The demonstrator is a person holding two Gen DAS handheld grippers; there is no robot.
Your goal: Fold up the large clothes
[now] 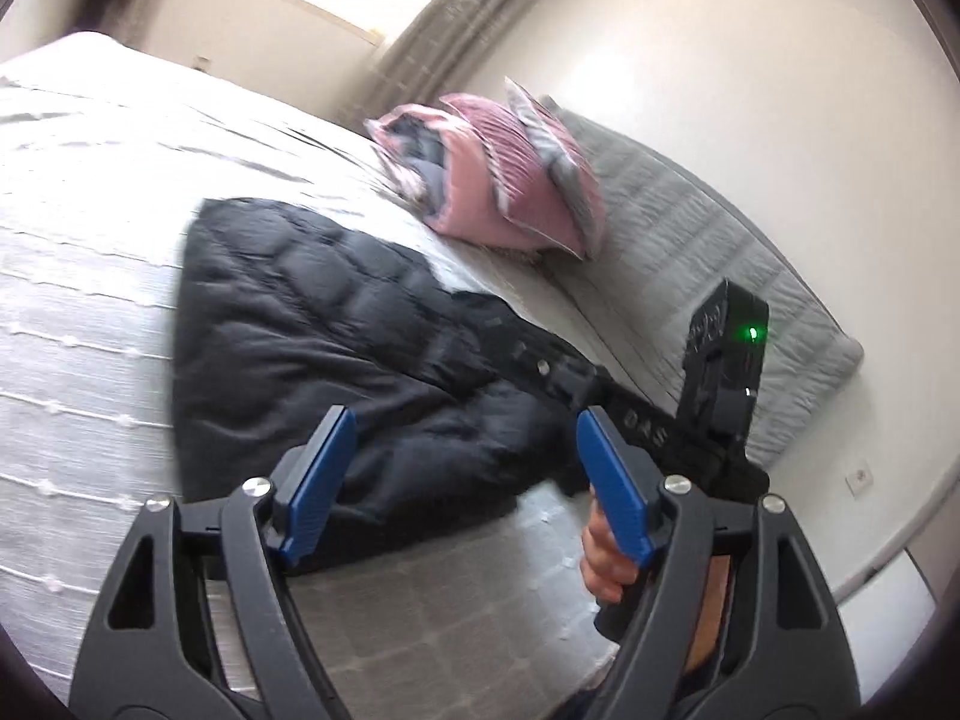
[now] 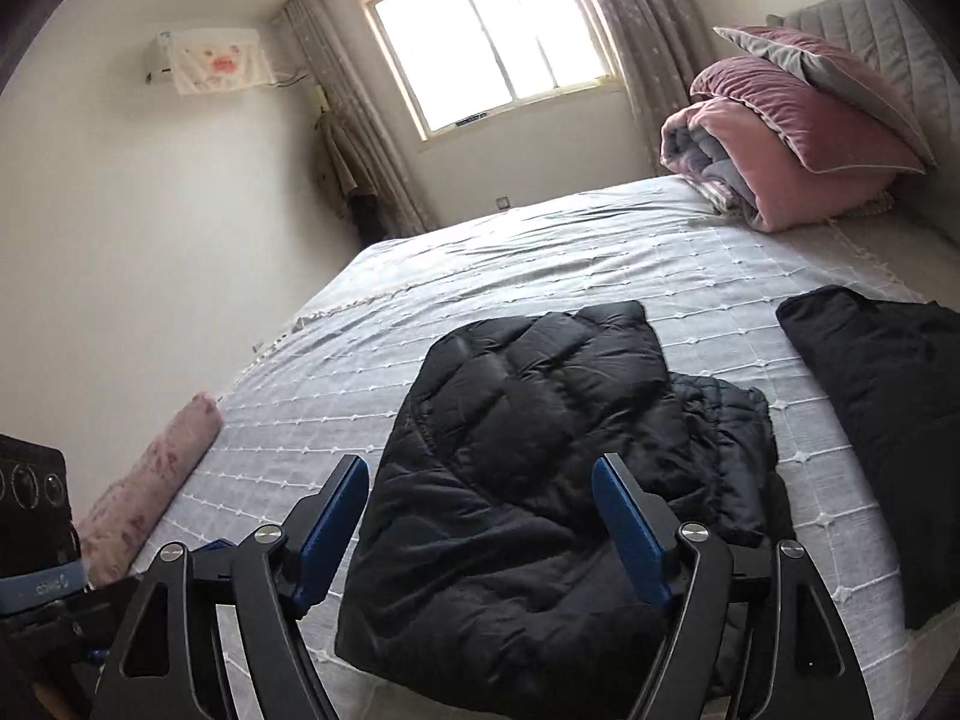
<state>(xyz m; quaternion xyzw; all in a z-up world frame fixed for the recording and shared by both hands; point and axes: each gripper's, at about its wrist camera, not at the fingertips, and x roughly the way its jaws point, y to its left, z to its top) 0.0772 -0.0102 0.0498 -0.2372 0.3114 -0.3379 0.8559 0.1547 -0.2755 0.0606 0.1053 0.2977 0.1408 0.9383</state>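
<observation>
A black quilted puffer jacket [image 2: 540, 480] lies folded into a compact bundle on the white bedspread [image 2: 540, 252]. It also shows in the left wrist view [image 1: 312, 324]. My right gripper [image 2: 480, 474] is open and empty, just above the jacket's near edge. My left gripper [image 1: 462, 426] is open and empty, above the jacket's edge. In the left wrist view the other gripper's black body [image 1: 720, 372] with a green light shows at the right, held by a hand [image 1: 600, 558].
A second black garment [image 2: 888, 396] lies on the bed at the right. Pink and grey folded quilts and pillows [image 2: 792, 138] [image 1: 504, 180] sit at the grey headboard [image 1: 708, 252]. A pink bolster [image 2: 150, 480] lies at the bed's left edge. A window [image 2: 486, 30] is behind.
</observation>
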